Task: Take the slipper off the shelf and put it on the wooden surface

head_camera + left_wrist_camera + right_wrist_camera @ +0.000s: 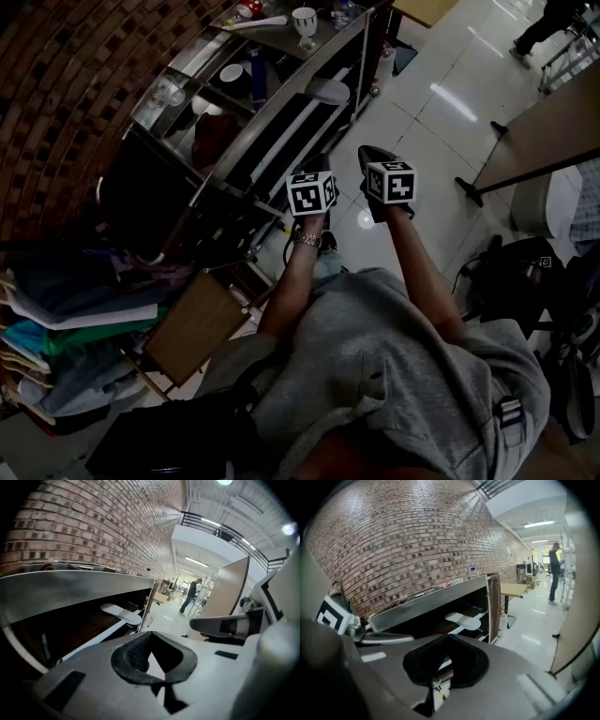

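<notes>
A white slipper (328,91) lies on the dark inner shelf of a metal-topped rack (281,103), at its right end. It also shows in the left gripper view as the slipper (121,613) and in the right gripper view as the slipper (464,619). Both grippers hang side by side in the air in front of the rack, a short way from the slipper. My left gripper (317,169) (150,633) has its jaws together with nothing between them. My right gripper (373,157) (447,637) is shut and empty too.
A cup (305,19) and other small items stand on the rack's top. A wooden board (192,323) leans near my left knee beside a pile of clothes (66,347). A wooden table (513,590) stands past the rack. Bags (525,281) lie at right. A person (191,595) walks far off.
</notes>
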Tool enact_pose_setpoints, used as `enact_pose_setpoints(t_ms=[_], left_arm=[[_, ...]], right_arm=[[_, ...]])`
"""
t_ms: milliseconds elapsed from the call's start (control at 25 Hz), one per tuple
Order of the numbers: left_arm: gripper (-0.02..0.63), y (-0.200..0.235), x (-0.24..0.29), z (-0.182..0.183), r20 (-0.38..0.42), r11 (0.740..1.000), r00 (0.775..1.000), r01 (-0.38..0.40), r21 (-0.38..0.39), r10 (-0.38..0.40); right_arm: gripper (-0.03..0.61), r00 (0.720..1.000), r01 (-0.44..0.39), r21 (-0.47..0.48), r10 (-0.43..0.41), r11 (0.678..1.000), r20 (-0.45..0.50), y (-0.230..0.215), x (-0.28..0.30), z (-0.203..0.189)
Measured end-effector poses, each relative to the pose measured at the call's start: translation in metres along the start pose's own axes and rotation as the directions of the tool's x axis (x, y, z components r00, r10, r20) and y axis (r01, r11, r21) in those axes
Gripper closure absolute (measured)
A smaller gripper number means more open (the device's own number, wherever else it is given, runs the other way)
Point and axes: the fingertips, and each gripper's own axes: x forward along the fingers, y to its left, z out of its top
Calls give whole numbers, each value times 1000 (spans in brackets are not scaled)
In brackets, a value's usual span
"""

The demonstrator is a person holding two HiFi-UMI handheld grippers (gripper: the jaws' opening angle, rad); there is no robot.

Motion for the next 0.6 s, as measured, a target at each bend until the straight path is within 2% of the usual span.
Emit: enact_pose_setpoints(t_ms=[120,320,400,480,560,600], left_arm=[[611,0,36,29,-6,999,999,40,-6,-41],[611,6,78,43,-43,998,997,57,-11,-58],[611,15,85,44,-50,998,997,51,-28,-52],[611,26,91,43,-53,999,998,36,-38,-38],[611,39,96,34,-71,998,997,14,-67,-19],[611,43,96,27,-85,996,996,6,-92,-14]], right_arm=[[577,999,29,12,-29,1000,15,-19,27,31],[573,998,27,18,-26,999,-54,-50,74,29],[509,998,32,35,-30,999,-50,-64,100,32],[474,999,30,74,-27,997,-40,-82,137,38],[416,998,10,199,1,980,-56,-102,184,38],[361,997,21,257,-2,966,-73,-116,208,34]])
